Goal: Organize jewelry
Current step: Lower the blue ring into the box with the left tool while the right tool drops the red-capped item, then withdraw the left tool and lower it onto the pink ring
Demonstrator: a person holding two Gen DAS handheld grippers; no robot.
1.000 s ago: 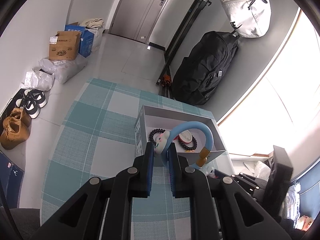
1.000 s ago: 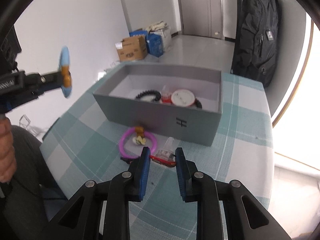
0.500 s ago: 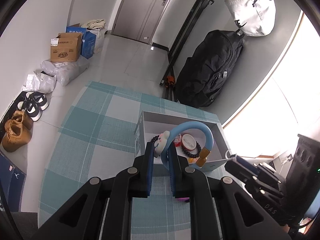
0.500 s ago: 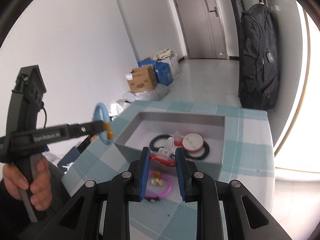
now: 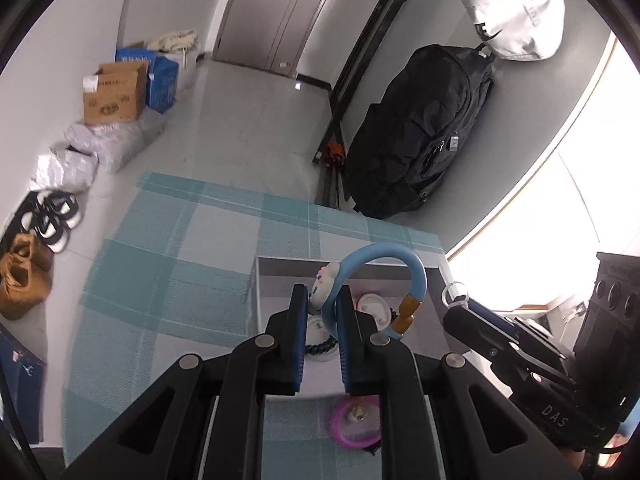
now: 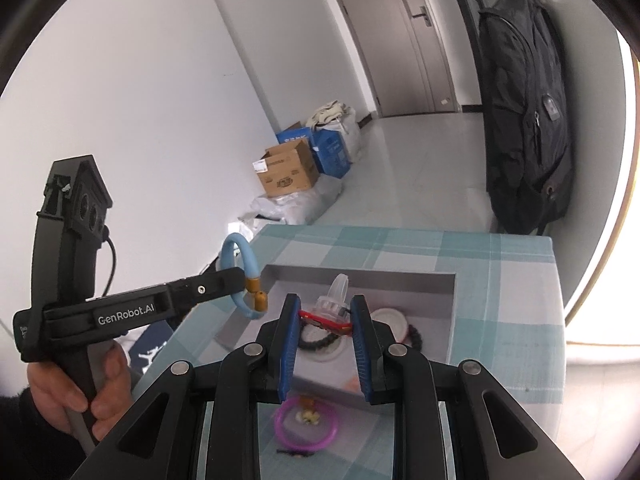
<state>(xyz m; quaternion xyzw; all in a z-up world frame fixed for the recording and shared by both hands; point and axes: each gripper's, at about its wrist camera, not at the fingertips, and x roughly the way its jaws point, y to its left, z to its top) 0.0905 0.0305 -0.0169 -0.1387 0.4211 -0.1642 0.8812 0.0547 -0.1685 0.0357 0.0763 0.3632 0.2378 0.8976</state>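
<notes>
- Left wrist view: left gripper [image 5: 323, 306] has its jaws drawn close, pinching a blue bangle [image 5: 404, 270] just beside its white cartoon charm [image 5: 324, 286]; the bangle's arc stands up above the fingertips, gold clasp [image 5: 404, 314] hanging on the right.
- Bangle is held in the air over the grey box [image 5: 266, 280], which sits on the teal checked tablecloth [image 5: 168, 276].
- Inside the box, partly hidden by the fingers: a round white-lidded tin [image 5: 372, 306] and a black bead bracelet [image 5: 320, 350].
- A pink ring-shaped bracelet [image 5: 352, 420] lies on the cloth outside the box's near wall, blurred.
- Right gripper [image 5: 456, 296] enters from the right edge, a clear piece at its tip.
- Right wrist view: right gripper [image 6: 326, 320] has its jaws part-closed on a red hair clip [image 6: 324, 320] with a clear plastic ornament [image 6: 334, 294] standing up from it; held over the grey box [image 6: 360, 280].
- Below it in the box: the white tin [image 6: 390, 318] and black beads [image 6: 416, 336].
- Left gripper [image 6: 250, 288] shows at left, gripped by a bare hand [image 6: 80, 388], with the blue bangle [image 6: 240, 256] over the box's left corner.
- Pink bracelet [image 6: 308, 424] lies on the cloth near the box's front wall.
</notes>
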